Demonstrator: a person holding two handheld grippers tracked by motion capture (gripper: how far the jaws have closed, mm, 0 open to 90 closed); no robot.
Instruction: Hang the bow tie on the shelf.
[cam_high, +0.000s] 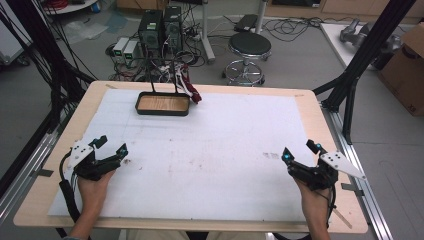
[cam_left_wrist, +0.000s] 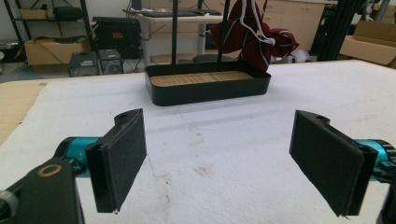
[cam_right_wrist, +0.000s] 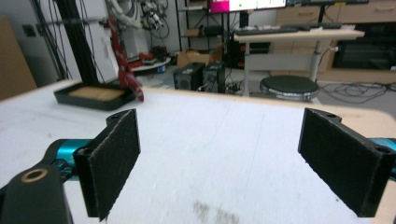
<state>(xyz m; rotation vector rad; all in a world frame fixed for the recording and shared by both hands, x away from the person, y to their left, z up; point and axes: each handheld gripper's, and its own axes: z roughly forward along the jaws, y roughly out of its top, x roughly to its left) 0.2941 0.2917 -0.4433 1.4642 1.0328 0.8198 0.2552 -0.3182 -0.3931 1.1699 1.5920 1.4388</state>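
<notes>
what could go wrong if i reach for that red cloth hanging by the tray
The red cloth hangs from thin black uprights rising out of the black tray, so a pull may tip or drag the tray. It sits at the table's far edge, so it could slide off. Both the left gripper and right gripper are open and far away.

Floor: grey, smooth, strewn with black cables (cam_high: 295, 25) beyond the table.
Stool: a round black stool (cam_high: 249, 46) on a chrome base stands past the far edge.
Computers: two dark tower computers (cam_high: 160, 27) sit on the floor, with small white boxes (cam_high: 125, 50) beside them.
Frame: black metal struts (cam_high: 367, 47) rise at the right.
Cardboard box: a brown cardboard box (cam_high: 407, 65) at far right.
Desk: a pale desk (cam_right_wrist: 299, 35) with a lit monitor (cam_right_wrist: 247, 4) stands behind.
</notes>
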